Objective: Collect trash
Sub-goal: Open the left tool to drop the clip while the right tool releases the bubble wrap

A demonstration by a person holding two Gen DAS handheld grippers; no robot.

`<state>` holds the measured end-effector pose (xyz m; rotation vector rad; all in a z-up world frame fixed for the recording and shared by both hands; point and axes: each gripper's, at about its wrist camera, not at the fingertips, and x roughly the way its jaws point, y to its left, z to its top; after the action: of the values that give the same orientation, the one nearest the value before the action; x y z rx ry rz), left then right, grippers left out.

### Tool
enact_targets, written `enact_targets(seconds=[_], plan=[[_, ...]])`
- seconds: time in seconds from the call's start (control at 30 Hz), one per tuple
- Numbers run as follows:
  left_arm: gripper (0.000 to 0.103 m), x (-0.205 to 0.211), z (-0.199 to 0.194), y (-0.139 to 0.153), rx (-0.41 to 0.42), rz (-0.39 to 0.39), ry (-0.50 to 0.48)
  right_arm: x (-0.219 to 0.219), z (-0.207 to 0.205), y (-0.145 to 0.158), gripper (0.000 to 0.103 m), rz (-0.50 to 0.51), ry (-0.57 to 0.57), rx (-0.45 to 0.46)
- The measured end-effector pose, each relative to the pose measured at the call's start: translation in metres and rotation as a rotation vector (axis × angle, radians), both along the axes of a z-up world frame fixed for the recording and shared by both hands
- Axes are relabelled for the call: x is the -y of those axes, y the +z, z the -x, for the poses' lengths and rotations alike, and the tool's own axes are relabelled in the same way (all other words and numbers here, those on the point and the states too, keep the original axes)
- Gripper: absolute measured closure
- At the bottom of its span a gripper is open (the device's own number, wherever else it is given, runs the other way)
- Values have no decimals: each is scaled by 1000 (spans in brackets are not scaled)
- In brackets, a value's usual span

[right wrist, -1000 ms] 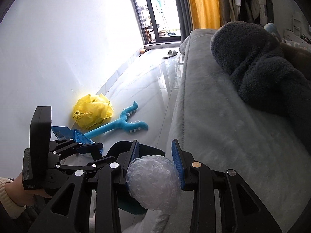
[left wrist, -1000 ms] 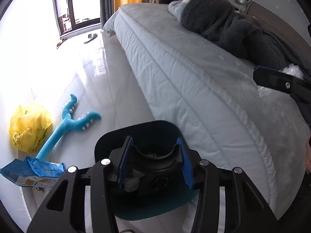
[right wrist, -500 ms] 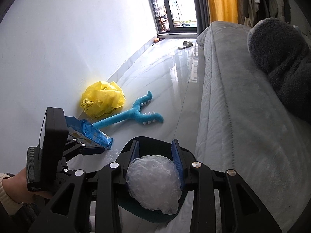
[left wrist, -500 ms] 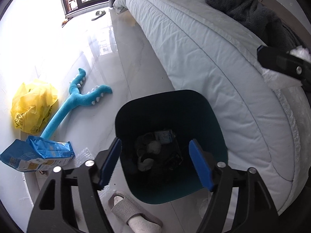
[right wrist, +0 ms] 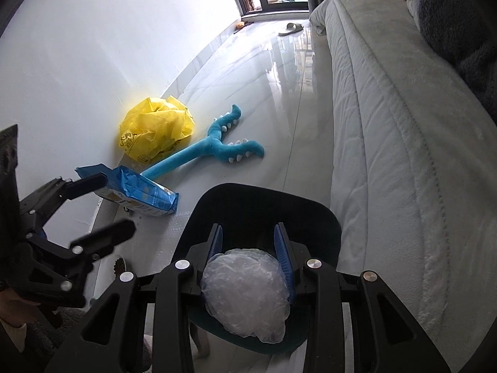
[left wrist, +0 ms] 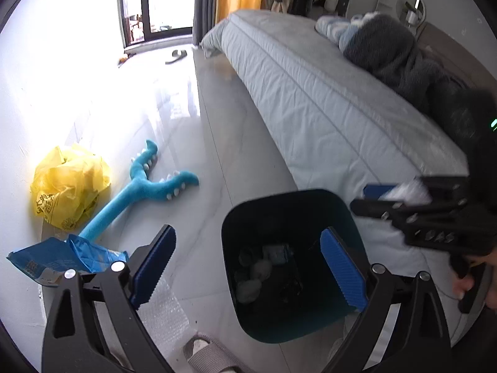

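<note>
Gripping a crumpled ball of clear plastic wrap [right wrist: 245, 292], the right gripper [right wrist: 250, 245] is hanging directly over the open mouth of the dark bin [right wrist: 323, 217], its blue pads [right wrist: 284, 248] pressing in on both sides of the wad. From the left wrist view the same right gripper [left wrist: 400, 192] is showing at the far edge of the bin [left wrist: 236, 217], blurred, with a pale bit of the wrap [left wrist: 407, 191] peeking out between its fingers.

The left gripper [left wrist: 248, 267] is standing wide open and holding nothing, its two blue pads [left wrist: 341, 270] spread apart with the bin showing between them. Inside the bin, several pieces of trash [left wrist: 261, 270] are lying at the bottom, too dim to make out singly.

The bin is sitting on the glossy floor [left wrist: 217, 143] just beside the bed [left wrist: 310, 93], which is carrying a dark fleece blanket [left wrist: 397, 56] near its head. Against the white wall, a crumpled yellow plastic bag [left wrist: 68, 186] is lying near a blue plush toy [left wrist: 146, 192], and a blue snack packet [left wrist: 59, 258] is resting just in front of them. A sheet of bubble wrap [left wrist: 164, 310] is lying flat on the floor below the left gripper, and a grey slipper [left wrist: 211, 357] is showing at the lower edge. Another slipper [left wrist: 175, 56] is sitting far off by the window [left wrist: 155, 0].
</note>
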<state>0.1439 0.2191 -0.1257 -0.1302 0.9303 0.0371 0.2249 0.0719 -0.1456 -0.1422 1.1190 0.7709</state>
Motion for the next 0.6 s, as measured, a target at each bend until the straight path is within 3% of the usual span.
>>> enact_targets(seconds=[0.23, 0.43, 0.6], plan=[[6, 0, 8, 32, 135, -23, -2, -14, 5, -23, 68, 58, 18, -44], [5, 2, 15, 55, 246, 7, -20, -23, 9, -37, 67, 111, 38, -63], [5, -1, 17, 68, 284, 30, -9, -25, 10, -46, 67, 145, 44, -76]])
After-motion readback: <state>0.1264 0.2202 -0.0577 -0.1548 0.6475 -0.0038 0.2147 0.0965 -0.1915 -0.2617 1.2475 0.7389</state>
